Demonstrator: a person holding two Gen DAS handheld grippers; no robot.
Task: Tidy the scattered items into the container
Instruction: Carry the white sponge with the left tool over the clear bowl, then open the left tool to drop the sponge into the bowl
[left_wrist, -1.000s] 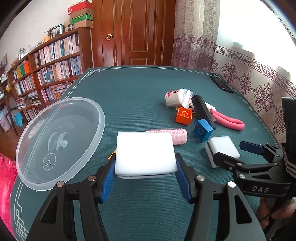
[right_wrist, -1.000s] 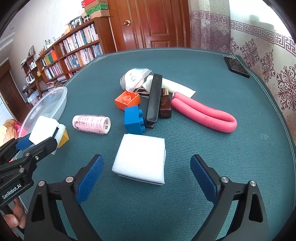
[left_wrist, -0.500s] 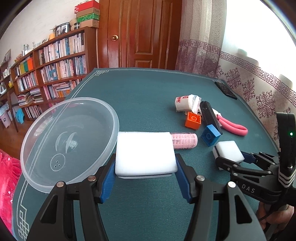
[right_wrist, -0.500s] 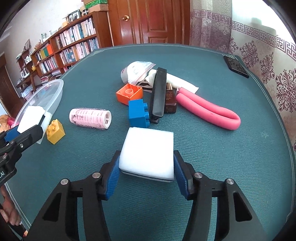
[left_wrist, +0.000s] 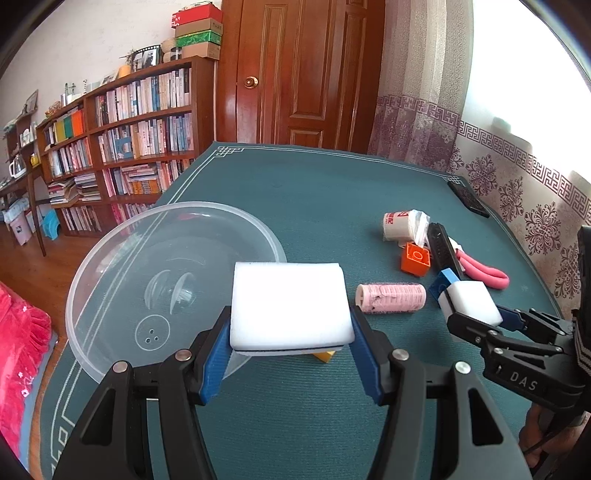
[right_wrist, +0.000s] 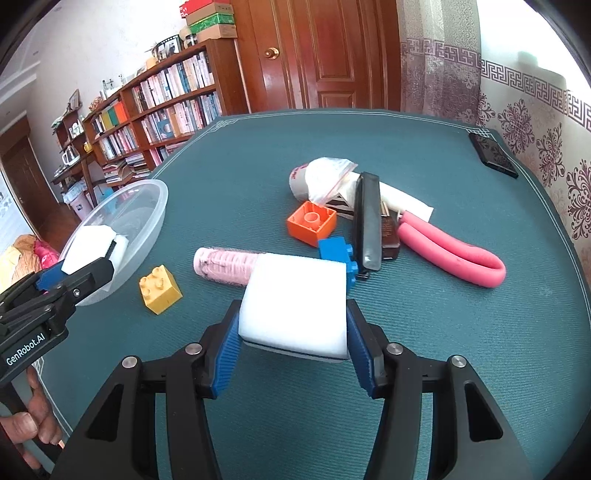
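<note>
- Now, left wrist view: left gripper (left_wrist: 290, 338) w/ blue-padded fingers (left_wrist: 216, 354) clenched on a white rectangular foam sponge block (left_wrist: 290, 308), held over the near rim of the clear round plastic bowl (left_wrist: 110, 280), which sits on the teal cloth desk (left_wrist: 314, 192).
- Yellow toy brick (left_wrist: 325, 356) peeks out just under the block.
- Right gripper (left_wrist: 476, 325) enters at the right edge, grasping a second white foam block (left_wrist: 471, 301), off the desk, just beside the pink mesh hair roller (left_wrist: 391, 298).
- Farther back: orange toy brick (left_wrist: 415, 258), blue toy brick (left_wrist: 443, 282), long black flat case (left_wrist: 443, 249), pink foam loop (left_wrist: 484, 269), white roll in a clear bag (left_wrist: 404, 225), all in a loose cluster; dark phone (left_wrist: 469, 197) near the far edge.
- Right wrist view: right gripper fingers (right_wrist: 225, 354) clamped on the second foam block, raised above the desk, hiding part of the roller & blue brick.
- Left gripper at the left, its block over the bowl's near rim; a hand (right_wrist: 31, 428) grips the handle.
- Yellow brick lies on the desk betw. bowl & roller, apart from both.
- Small brown bottle (right_wrist: 389, 236) rests against the black case.
</note>
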